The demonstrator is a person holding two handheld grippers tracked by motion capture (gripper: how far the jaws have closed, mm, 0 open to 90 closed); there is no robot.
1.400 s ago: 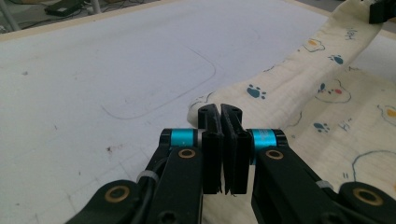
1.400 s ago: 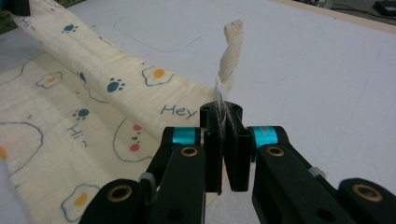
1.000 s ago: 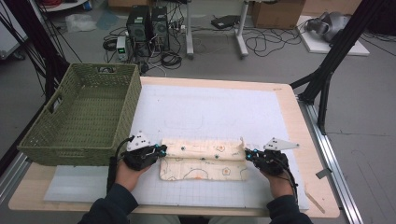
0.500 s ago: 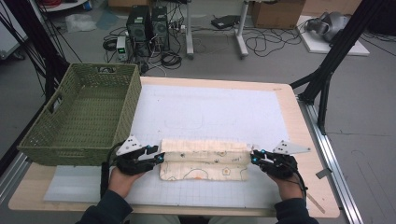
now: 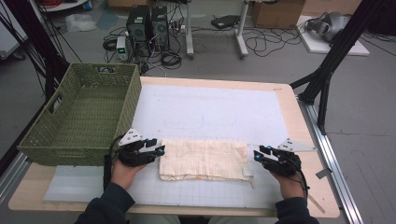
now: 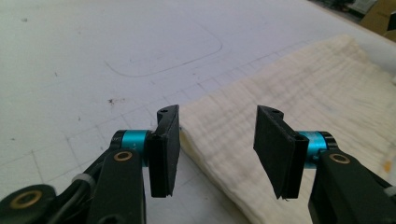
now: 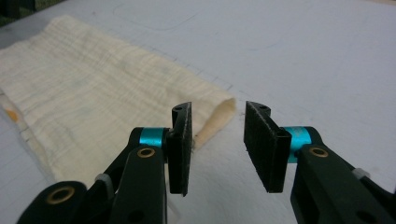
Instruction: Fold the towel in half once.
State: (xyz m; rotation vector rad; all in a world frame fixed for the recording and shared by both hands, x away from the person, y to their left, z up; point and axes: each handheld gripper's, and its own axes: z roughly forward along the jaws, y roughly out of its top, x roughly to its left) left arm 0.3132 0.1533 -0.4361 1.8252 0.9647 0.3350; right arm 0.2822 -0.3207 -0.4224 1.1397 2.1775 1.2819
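Observation:
A cream cloth (image 5: 203, 159), folded into a wide rectangle, lies flat on the white gridded mat (image 5: 210, 112) near the table's front. My left gripper (image 5: 161, 150) sits at the cloth's left end. Its jaws have just been opening and stand apart, with the cloth's (image 6: 303, 88) edge lying on the mat below the gap of the left gripper (image 6: 217, 140), untouched by the pads. My right gripper (image 5: 256, 155) sits just off the right end. Its jaws have also just been opening. The cloth's (image 7: 93, 88) corner lies ahead and left of the right gripper (image 7: 217, 140).
A green woven basket (image 5: 81, 116) stands at the table's left, close behind my left hand. Bare mat stretches behind the cloth to the far edge. Black frame legs (image 5: 327, 79) rise off the table's right rear corner.
Both grippers have opened and let go of the cloth's ends, then drawn slightly outward. The cloth, held between them before, now lies flat on the mat.

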